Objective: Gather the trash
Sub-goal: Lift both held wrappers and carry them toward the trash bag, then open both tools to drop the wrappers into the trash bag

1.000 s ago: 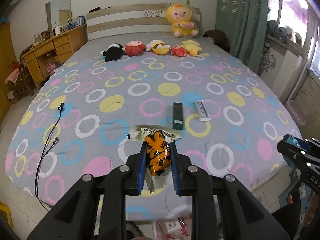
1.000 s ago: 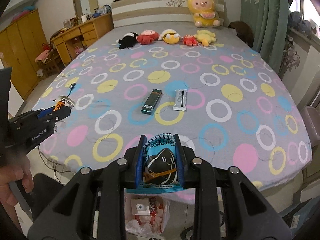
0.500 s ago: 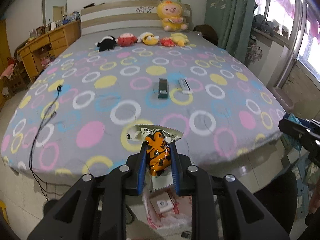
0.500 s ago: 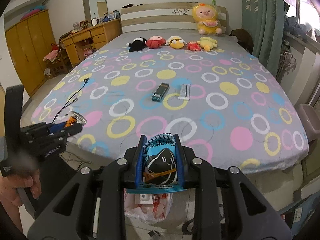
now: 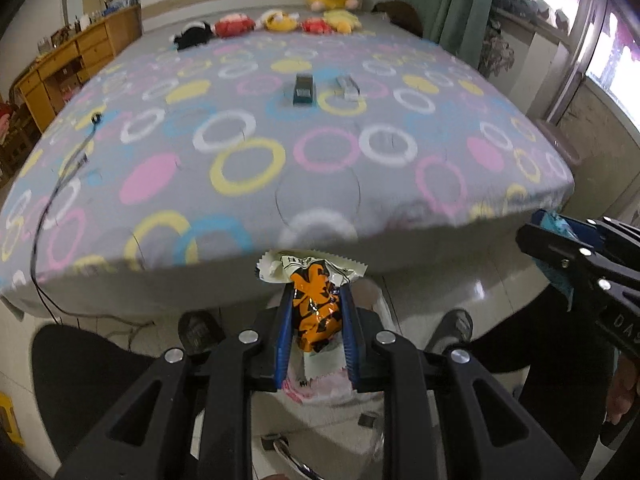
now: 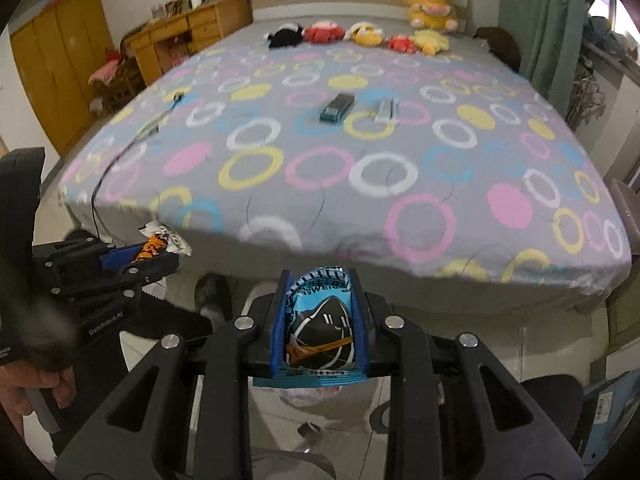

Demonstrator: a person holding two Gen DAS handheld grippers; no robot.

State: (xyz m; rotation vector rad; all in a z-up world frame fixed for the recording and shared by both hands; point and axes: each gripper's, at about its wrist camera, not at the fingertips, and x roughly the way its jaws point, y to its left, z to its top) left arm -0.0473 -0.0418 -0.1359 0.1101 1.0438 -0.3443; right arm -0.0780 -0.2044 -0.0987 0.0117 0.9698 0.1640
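An orange, tiger-striped crinkly snack wrapper [image 5: 316,312] is clamped in the left gripper [image 5: 316,300], and a blue glossy snack packet [image 6: 320,328] in the right gripper [image 6: 320,312], both held past the foot of the ring-patterned bed [image 5: 280,168]. A bag-lined bin [image 5: 320,388] is glimpsed at lower centre, half hidden; if released off-centre, the light wrappers could flutter onto the floor

Both wrist cameras sit just behind their own fingers, tilted downward past the foot of the bed [image 5: 320,184] toward the headboard — side by side, each catching the other hand-held gripper at its frame edge.
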